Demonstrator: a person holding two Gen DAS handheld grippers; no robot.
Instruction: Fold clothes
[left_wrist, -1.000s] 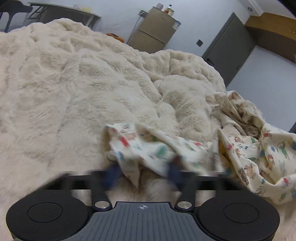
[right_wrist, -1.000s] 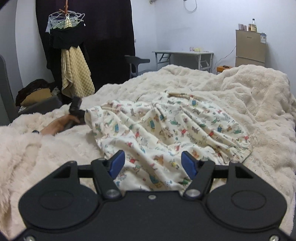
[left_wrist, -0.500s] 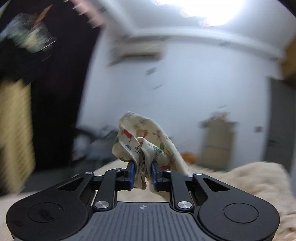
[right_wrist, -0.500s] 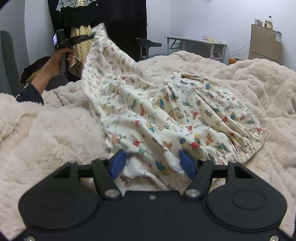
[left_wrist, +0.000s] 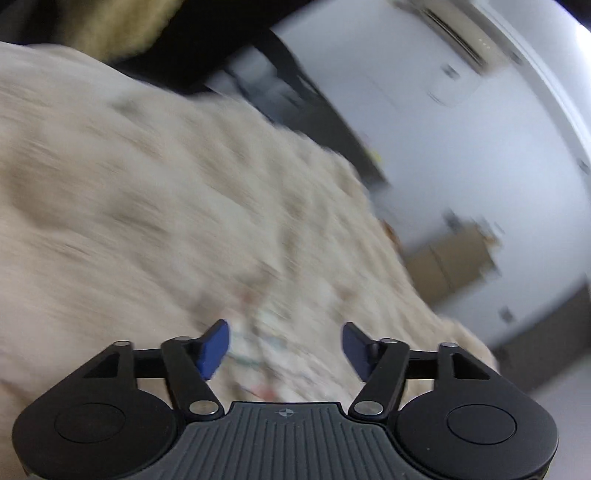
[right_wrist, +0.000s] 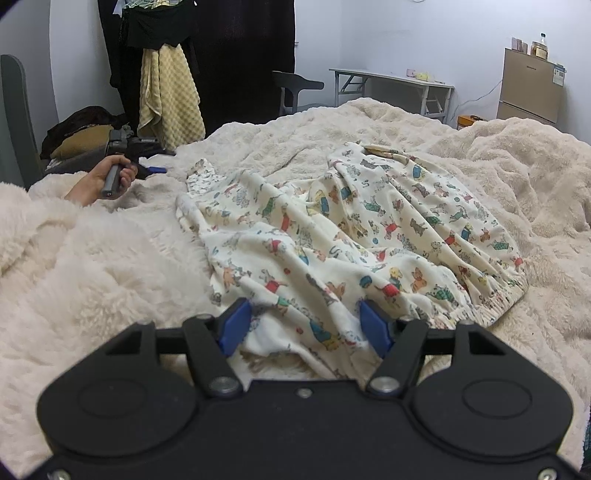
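Observation:
A cream garment (right_wrist: 332, 236) printed with small cartoon animals lies spread and wrinkled on the fluffy blanket, its elastic hem at the right. My right gripper (right_wrist: 306, 324) is open just above the garment's near edge, gripping nothing. My left gripper (left_wrist: 284, 349) is open and empty; its view is motion-blurred, with a smear of the garment (left_wrist: 258, 343) between the pads. In the right wrist view the left gripper (right_wrist: 153, 170) is held low at the far left of the bed, apart from the garment's sleeve end (right_wrist: 201, 177).
A cream fluffy blanket (right_wrist: 92, 266) covers the bed. Behind it hang a yellow towel (right_wrist: 170, 92) and dark clothes. A chair (right_wrist: 295, 88), a white table (right_wrist: 391, 83) and a small fridge (right_wrist: 532, 86) stand by the back wall.
My left gripper had lifted a garment corner high, then opened and let it go and dropped low to the left. The garment now lies flatter. My right gripper stayed open.

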